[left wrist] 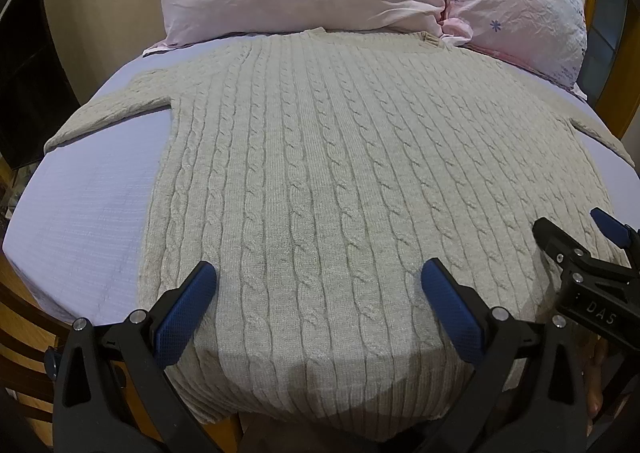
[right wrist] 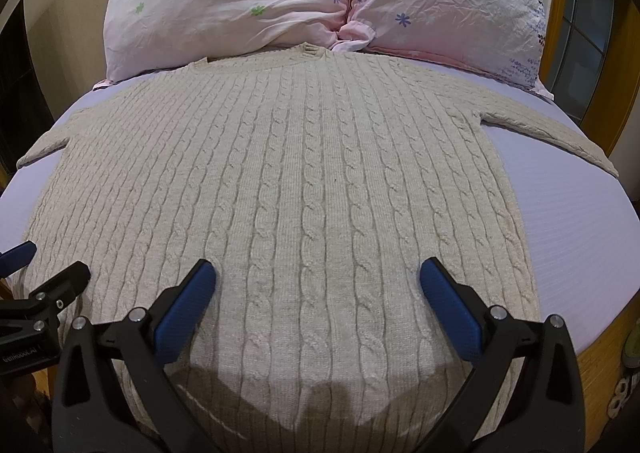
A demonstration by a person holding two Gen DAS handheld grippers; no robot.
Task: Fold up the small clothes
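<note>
- Two grippers are being held side by side above the hem end of a cream cable-knit sweater (left wrist: 320,173), which is lying spread flat, unfolded, on a lavender sheet (left wrist: 88,205).
- Farthest left, the sweater's left sleeve (left wrist: 108,109) is being shown stretched out across the sheet, its cuff reaching toward the bed's edge.
- The left gripper (left wrist: 319,273) is being held with its jaws spread wide; nothing is being gripped between its blue pads (left wrist: 184,313).
- The sweater's body is being seen between and beyond both pairs of fingers, with its hem hanging slightly over the near edge and its collar (right wrist: 308,49) touching two pink floral pillows (right wrist: 240,5) at the head.
- The right gripper (right wrist: 318,273) is likewise being held wide apart, with nothing between its fingers.
- Farthest right, the right sleeve (right wrist: 552,129) is being shown extended over the sheet.
- No containers are being shown in either view.
</note>
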